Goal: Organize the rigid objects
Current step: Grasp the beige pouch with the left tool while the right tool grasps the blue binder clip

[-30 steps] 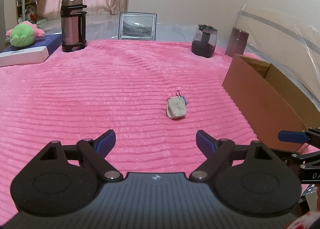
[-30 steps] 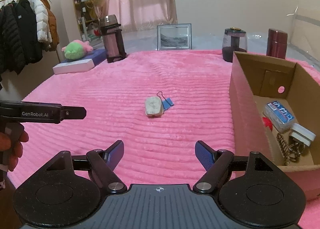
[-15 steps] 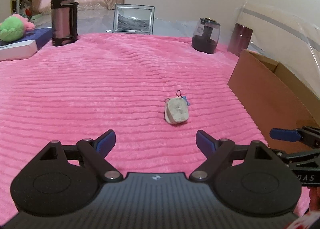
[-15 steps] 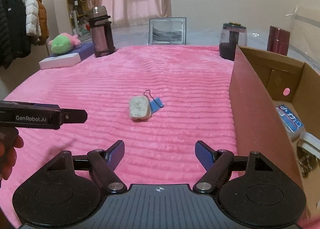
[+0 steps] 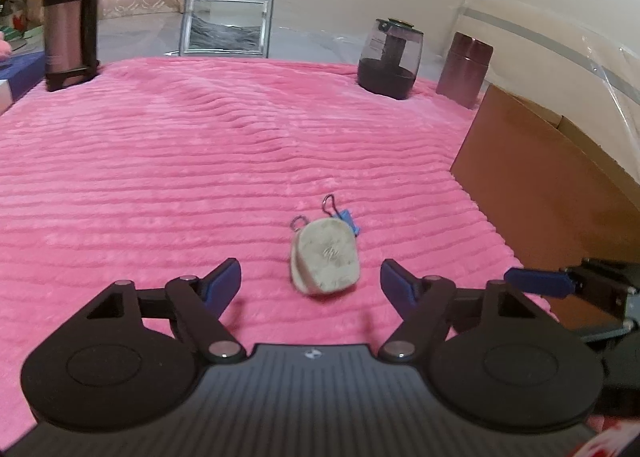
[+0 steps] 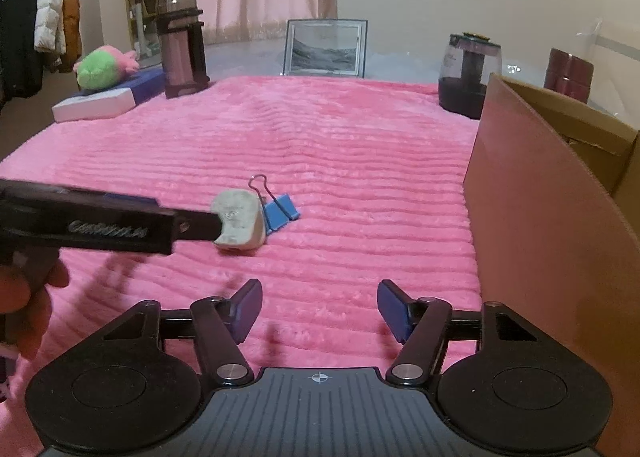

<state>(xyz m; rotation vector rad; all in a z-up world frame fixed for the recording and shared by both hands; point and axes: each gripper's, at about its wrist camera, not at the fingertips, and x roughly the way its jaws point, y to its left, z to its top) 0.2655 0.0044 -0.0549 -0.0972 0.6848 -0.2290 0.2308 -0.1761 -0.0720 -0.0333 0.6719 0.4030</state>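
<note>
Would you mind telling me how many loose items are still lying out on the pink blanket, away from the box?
2: a whitish stone-like lump mid-blanket, and a blue binder clip touching its far side. Anything inside the cardboard box is hidden here.

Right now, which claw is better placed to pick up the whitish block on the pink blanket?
Left. The left claw is open with the whitish block just ahead between its fingers; the right claw faces bare pink blanket.

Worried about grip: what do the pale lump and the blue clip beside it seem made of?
Pale lump: looks like stone or hard plastic, matte and speckled with rounded edges; unclear which. Blue clip: looks like painted sheet metal, smooth, with thin wire loop handles.
</note>
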